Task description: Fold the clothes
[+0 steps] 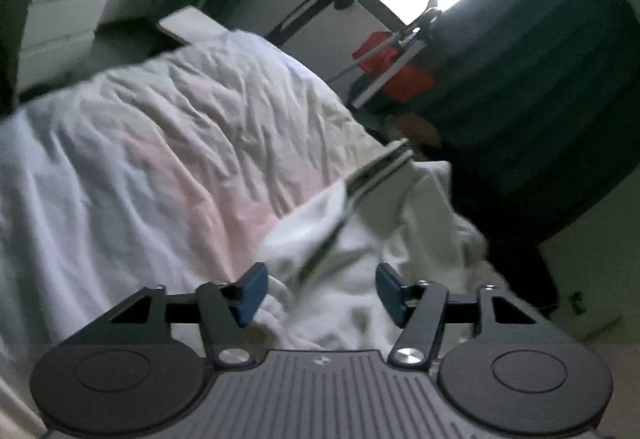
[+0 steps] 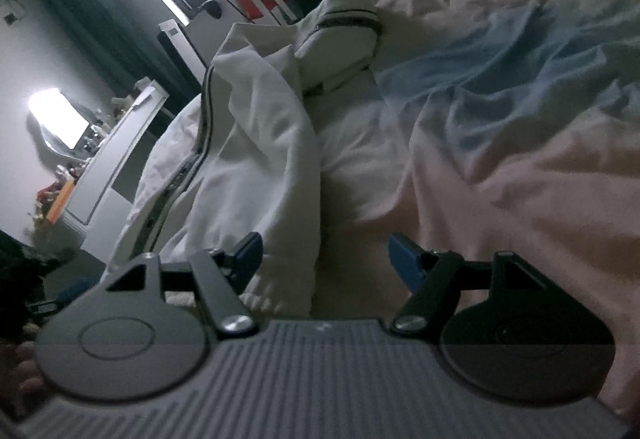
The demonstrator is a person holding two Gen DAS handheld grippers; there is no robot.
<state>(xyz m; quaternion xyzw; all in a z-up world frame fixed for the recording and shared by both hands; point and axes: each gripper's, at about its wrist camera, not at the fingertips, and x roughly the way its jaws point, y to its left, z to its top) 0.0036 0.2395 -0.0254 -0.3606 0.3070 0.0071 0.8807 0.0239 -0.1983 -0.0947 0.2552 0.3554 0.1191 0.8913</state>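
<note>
Fingers of both grippers stand apart, holding nothing, over white garment.

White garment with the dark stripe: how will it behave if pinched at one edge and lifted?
The white garment probably drapes limply: it lies crumpled in soft folds. Likely light, thin fabric. It may drag across the wrinkled bedcover.

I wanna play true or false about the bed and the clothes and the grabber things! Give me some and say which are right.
1. The white garment has a dark stripe. True.
2. The left gripper is squeezing the garment. False: its jaws stand open, cloth loose between them.
3. The garment lies on a wrinkled bed cover. True.
4. The right gripper is shut. False: its jaws stand apart.
5. The garment is neatly folded. False: it lies crumpled.
</note>
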